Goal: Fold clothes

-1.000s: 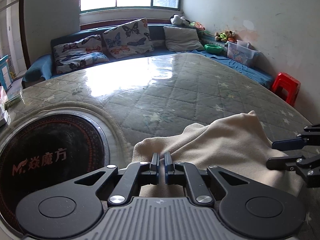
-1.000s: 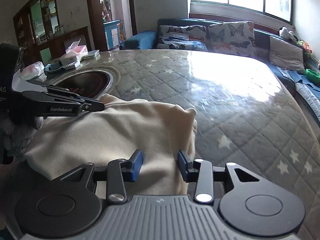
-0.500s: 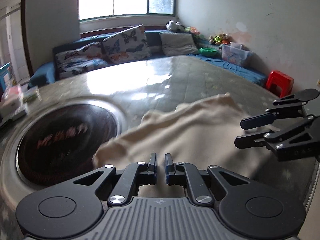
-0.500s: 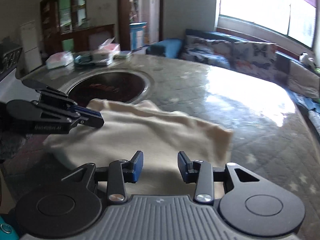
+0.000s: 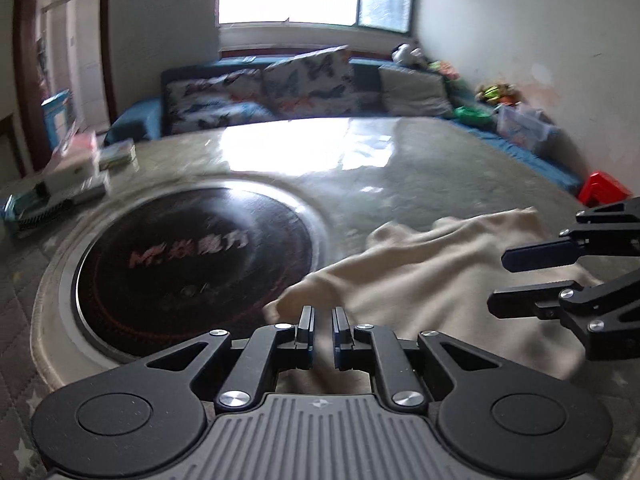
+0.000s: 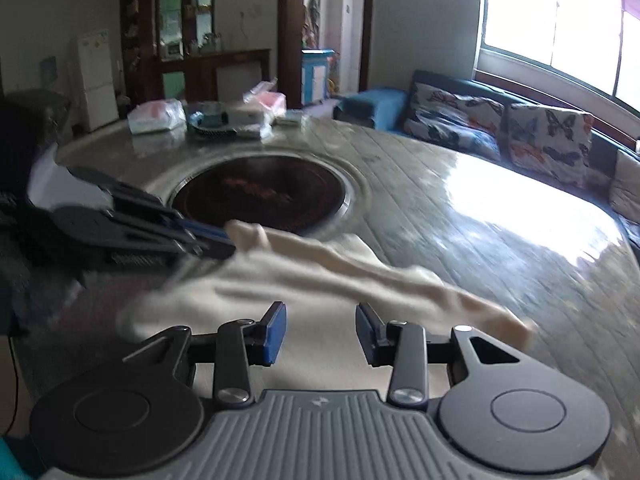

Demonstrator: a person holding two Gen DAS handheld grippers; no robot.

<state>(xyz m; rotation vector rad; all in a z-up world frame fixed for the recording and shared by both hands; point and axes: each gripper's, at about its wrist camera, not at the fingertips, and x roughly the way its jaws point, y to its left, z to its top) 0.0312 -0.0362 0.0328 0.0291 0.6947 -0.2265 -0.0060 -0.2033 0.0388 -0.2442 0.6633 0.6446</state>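
The cream garment (image 5: 432,280) lies rumpled on the quilted table (image 5: 420,176), just right of the round black hotplate (image 5: 192,264). The left hand-held gripper (image 5: 322,330) has its jaws almost together, pinching the near-left edge of the cloth. The right hand-held gripper (image 6: 321,332) stands with its jaws apart over the fabric.

garment (image 5: 440,292): ahead of our left claw (image 5: 322,330), on the table (image 5: 400,184)
round inset (image 5: 192,256): ahead-left
sofa (image 5: 320,92): beyond the table
right claw (image 5: 532,280): to our right
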